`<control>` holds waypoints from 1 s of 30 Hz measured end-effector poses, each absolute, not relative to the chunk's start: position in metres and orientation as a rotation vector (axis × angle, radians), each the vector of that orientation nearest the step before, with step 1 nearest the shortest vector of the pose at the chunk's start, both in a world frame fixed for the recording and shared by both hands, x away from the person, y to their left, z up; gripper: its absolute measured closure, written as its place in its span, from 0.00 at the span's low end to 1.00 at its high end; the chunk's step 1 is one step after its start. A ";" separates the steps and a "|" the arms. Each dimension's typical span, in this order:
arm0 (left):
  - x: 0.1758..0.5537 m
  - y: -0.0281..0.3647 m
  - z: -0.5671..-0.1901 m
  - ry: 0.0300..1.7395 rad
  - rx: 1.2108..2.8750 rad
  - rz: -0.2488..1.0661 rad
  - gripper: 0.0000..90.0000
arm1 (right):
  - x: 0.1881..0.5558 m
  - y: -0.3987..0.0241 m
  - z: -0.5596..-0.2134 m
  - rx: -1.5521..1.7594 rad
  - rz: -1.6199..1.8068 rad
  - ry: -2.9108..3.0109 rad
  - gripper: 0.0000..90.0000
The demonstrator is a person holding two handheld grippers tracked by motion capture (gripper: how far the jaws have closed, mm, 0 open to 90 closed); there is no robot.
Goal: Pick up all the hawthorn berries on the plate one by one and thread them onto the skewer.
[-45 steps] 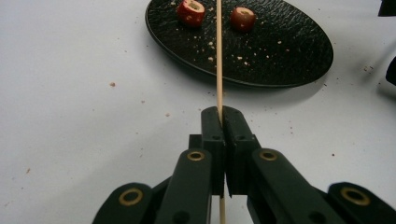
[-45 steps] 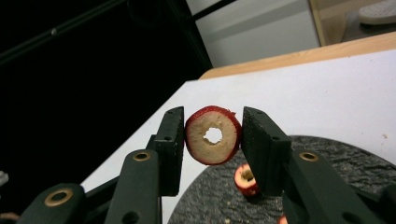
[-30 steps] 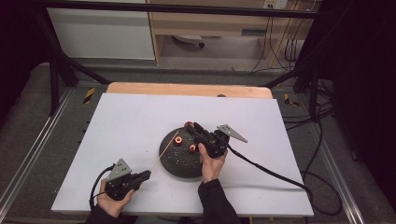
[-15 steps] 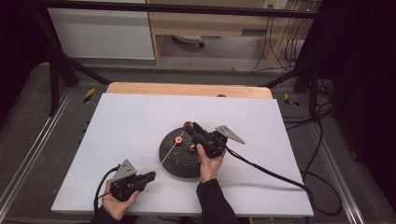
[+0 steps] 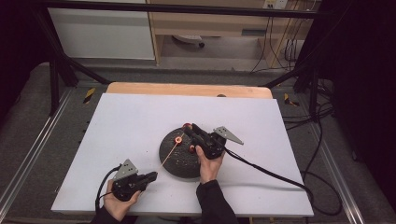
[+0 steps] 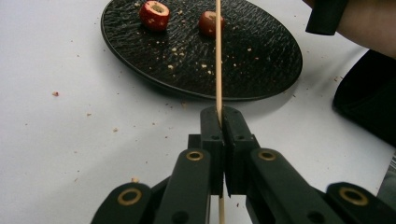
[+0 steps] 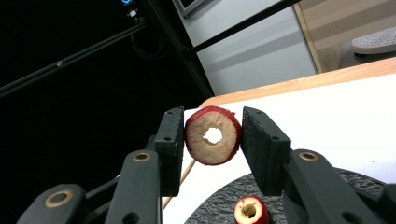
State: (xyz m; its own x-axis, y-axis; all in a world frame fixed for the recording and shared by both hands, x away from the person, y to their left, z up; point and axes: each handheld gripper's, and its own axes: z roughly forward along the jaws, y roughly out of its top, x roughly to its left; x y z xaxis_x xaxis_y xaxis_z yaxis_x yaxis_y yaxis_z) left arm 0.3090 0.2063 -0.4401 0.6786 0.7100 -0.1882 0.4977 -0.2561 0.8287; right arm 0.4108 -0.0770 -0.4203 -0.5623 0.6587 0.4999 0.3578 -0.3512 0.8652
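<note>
Wooden and thin, the skewer [image 6: 218,56] is clenched between the jaws of my left gripper [image 5: 152,176] at the lower left of the high view; in the left gripper view it runs straight up the middle of the frame, out over the near rim of the black plate [image 6: 261,74]. Two cored red fruit pieces lie on that plate, one [image 6: 154,14] at the upper left of that view and another [image 6: 209,22] just beside the stick. Crumbs dot the plate and the white table [image 5: 116,121].

Further right, at the centre of the high view, my right gripper [image 5: 188,127] is raised over the plate's far side. The right gripper view shows it grasping a third fruit piece [image 7: 213,135] by its red skin, the bored hole facing the camera.

I judge I am at the threading step: piece picked up, not yet on the stick. Next I must line that hole up with the skewer's tip and slide it on, keeping the stick steady.
</note>
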 end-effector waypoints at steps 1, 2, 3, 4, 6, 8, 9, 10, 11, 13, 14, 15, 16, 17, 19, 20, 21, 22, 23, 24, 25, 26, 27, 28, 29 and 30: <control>0.309 0.206 -0.440 0.945 1.918 0.271 0.97 | 0.411 -0.077 -0.421 1.335 2.013 1.645 0.68; 0.309 0.205 -0.440 0.947 1.918 0.268 0.97 | 0.411 -0.076 -0.421 1.336 2.013 1.649 0.68; 0.309 0.205 -0.440 0.951 1.914 0.263 0.97 | 0.411 -0.076 -0.422 1.333 2.013 1.654 0.68; 0.309 0.204 -0.440 0.953 1.910 0.259 0.97 | 0.410 -0.076 -0.422 1.330 2.008 1.662 0.68; 0.310 0.202 -0.440 0.958 1.907 0.253 0.97 | 0.410 -0.076 -0.423 1.326 2.003 1.672 0.68; 0.310 0.201 -0.439 0.968 1.902 0.247 0.97 | 0.409 -0.076 -0.423 1.322 2.002 1.678 0.68; 0.310 0.200 -0.439 0.970 1.901 0.241 0.97 | 0.409 -0.076 -0.423 1.318 2.003 1.681 0.68; 0.309 0.198 -0.439 0.972 1.898 0.240 0.97 | 0.409 -0.076 -0.423 1.313 1.999 1.684 0.68; 0.309 0.197 -0.438 0.973 1.895 0.242 0.97 | 0.408 -0.076 -0.423 1.311 2.002 1.684 0.68; 0.308 0.195 -0.436 0.973 1.881 0.251 0.98 | 0.407 -0.076 -0.422 1.304 2.005 1.686 0.68; 0.308 0.194 -0.436 0.975 1.874 0.258 0.98 | 0.407 -0.076 -0.422 1.304 2.009 1.685 0.68; 0.307 0.193 -0.435 0.977 1.867 0.264 0.98 | 0.406 -0.076 -0.422 1.308 2.018 1.689 0.68; 0.307 0.193 -0.434 0.981 1.860 0.272 0.98 | 0.406 -0.076 -0.422 1.317 2.025 1.689 0.68; 0.307 0.192 -0.434 0.986 1.854 0.275 0.98 | 0.406 -0.076 -0.422 1.319 2.028 1.692 0.68; 0.308 0.191 -0.433 0.993 1.847 0.281 0.98 | 0.405 -0.075 -0.422 1.329 2.027 1.703 0.68; 0.309 0.190 -0.432 0.995 1.849 0.279 0.98 | 0.405 -0.075 -0.422 1.341 2.034 1.714 0.68; 0.310 0.189 -0.432 0.996 1.847 0.284 0.98 | 0.404 -0.075 -0.423 1.338 2.028 1.719 0.68; 0.311 0.187 -0.431 0.998 1.845 0.285 0.98 | 0.404 -0.074 -0.424 1.343 2.026 1.725 0.68; 0.312 0.186 -0.430 0.998 1.849 0.290 0.98 | 0.403 -0.074 -0.425 1.352 2.031 1.738 0.68; 0.314 0.185 -0.429 0.999 1.849 0.296 0.98 | 0.403 -0.073 -0.426 1.353 2.028 1.742 0.68; 0.315 0.184 -0.428 1.002 1.844 0.291 0.98 | 0.402 -0.073 -0.426 1.352 2.023 1.749 0.68; 0.317 0.183 -0.427 1.006 1.845 0.283 0.97 | 0.402 -0.073 -0.427 1.355 2.023 1.752 0.68; 0.319 0.183 -0.427 1.007 1.846 0.282 0.98 | 0.402 -0.073 -0.428 1.349 2.016 1.750 0.68; 0.320 0.182 -0.427 1.006 1.844 0.285 0.98 | 0.401 -0.073 -0.428 1.351 2.015 1.750 0.68; 0.321 0.181 -0.426 1.006 1.848 0.285 0.98 | 0.401 -0.073 -0.427 1.353 2.020 1.759 0.68; 0.322 0.179 -0.425 1.005 1.847 0.288 0.98 | 0.401 -0.073 -0.428 1.348 2.020 1.764 0.68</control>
